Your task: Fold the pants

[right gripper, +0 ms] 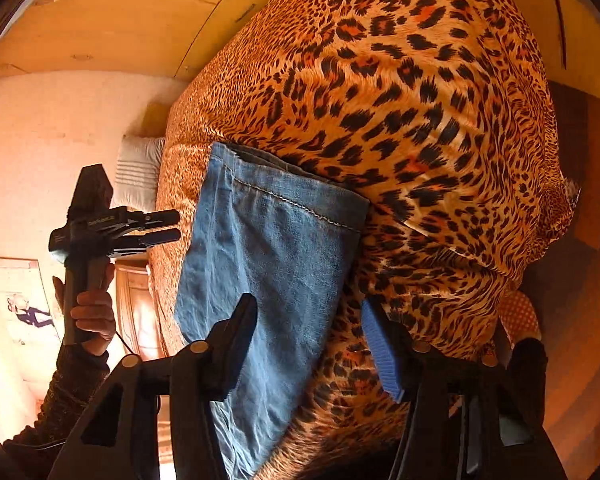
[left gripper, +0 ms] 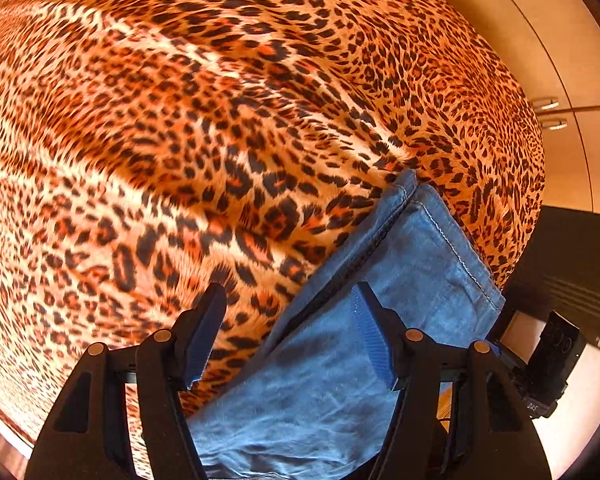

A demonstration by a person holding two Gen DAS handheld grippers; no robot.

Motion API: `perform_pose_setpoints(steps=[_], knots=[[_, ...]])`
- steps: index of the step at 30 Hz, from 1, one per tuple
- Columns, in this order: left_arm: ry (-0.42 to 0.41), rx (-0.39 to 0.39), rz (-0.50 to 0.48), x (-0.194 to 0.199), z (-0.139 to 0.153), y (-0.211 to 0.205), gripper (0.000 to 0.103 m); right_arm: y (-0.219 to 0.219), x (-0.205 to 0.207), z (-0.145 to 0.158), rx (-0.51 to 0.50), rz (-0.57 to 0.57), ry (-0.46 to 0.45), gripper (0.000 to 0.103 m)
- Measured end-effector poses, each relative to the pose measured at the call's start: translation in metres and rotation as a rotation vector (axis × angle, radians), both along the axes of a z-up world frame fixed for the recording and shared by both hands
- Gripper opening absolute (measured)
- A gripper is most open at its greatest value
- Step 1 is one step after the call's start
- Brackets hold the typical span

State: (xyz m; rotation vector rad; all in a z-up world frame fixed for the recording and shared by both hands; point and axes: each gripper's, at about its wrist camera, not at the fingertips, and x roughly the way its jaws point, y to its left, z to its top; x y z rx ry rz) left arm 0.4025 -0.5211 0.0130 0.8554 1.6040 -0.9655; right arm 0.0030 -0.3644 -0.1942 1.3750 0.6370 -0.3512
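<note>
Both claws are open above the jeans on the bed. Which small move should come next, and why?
Probably lower the right claw onto the jeans near the hem and close. It stands open and empty, the denim's edge between its fingers, and the left claw holds nothing too.

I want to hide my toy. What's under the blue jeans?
The blue denim jeans lie on the leopard-print bedspread. Anything between them is covered, so I cannot tell.
</note>
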Motion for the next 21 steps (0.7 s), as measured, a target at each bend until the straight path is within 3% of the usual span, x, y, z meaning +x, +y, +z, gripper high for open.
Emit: perform_pose_setpoints(steps=[7, 11, 15, 18, 21], knots=[[0.052, 0.034, -0.166, -0.018, -0.027, -0.050, 0.064, 0.010, 0.025, 0.007, -0.040, -0.033, -0.022, 0.065], [0.055, 0.022, -0.288, -0.037, -0.031, -0.070, 0.073, -0.003, 0.038, 0.000, 0.012, -0.061, -0.060, 0.065], [0.154, 0.018, -0.402, -0.061, -0.036, -0.082, 0.074, -0.007, 0.031, -0.011, 0.077, -0.093, -0.116, 0.065], [0.121, 0.019, -0.523, -0.081, -0.037, -0.082, 0.080, -0.010, 0.030, -0.016, 0.109, -0.110, -0.143, 0.065], [0.093, 0.015, -0.583, -0.102, -0.039, -0.089, 0.081, -0.013, 0.032, -0.019, 0.117, -0.108, -0.168, 0.065]])
